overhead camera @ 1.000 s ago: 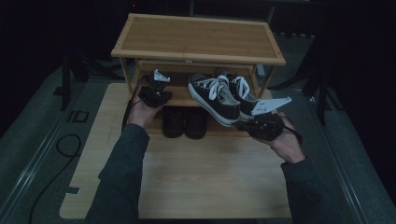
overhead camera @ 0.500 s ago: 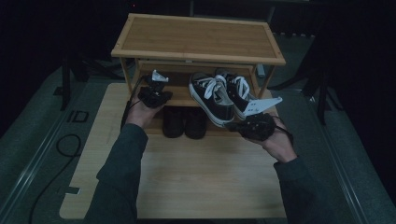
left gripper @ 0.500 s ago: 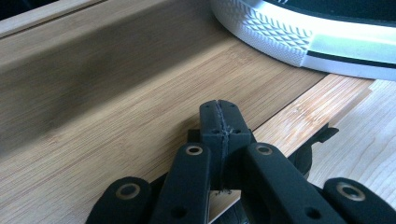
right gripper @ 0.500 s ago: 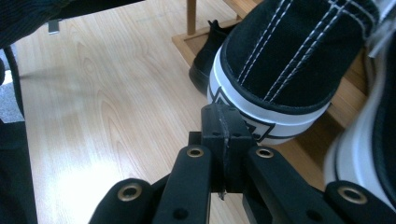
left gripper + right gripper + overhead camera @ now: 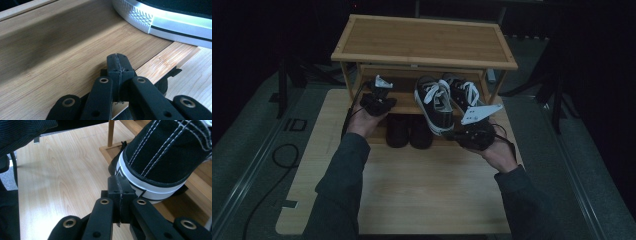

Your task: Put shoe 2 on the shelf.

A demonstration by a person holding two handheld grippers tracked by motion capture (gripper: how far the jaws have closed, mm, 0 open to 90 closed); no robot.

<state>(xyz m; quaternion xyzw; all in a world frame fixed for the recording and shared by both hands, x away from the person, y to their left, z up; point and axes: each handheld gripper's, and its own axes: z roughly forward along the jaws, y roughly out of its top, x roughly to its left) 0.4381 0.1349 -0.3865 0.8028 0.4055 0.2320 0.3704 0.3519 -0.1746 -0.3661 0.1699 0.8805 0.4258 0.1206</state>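
Two black sneakers with white laces and soles stand on the middle shelf of a bamboo shoe rack [image 5: 422, 42]. The nearer sneaker [image 5: 434, 107] overhangs the shelf's front edge with its heel. My right gripper [image 5: 455, 134] is shut and empty, its tips [image 5: 118, 181] against the white heel sole of that sneaker [image 5: 167, 157]. My left gripper [image 5: 378, 95] rests at the left end of the same shelf. It is shut on nothing [image 5: 117, 58], low over the shelf boards [image 5: 62, 65]. The sneaker's white toe cap [image 5: 162, 20] lies ahead of it to the right.
A pair of dark shoes [image 5: 409, 131] sits under the middle shelf. The rack stands on a light wooden board [image 5: 412, 185] with bare room in front. Dark floor and a cable [image 5: 282, 155] lie to the left. The rack's uprights flank the shelf.
My right gripper has moved left and in toward the heel of the nearer sneaker. The left gripper has stayed where it was.
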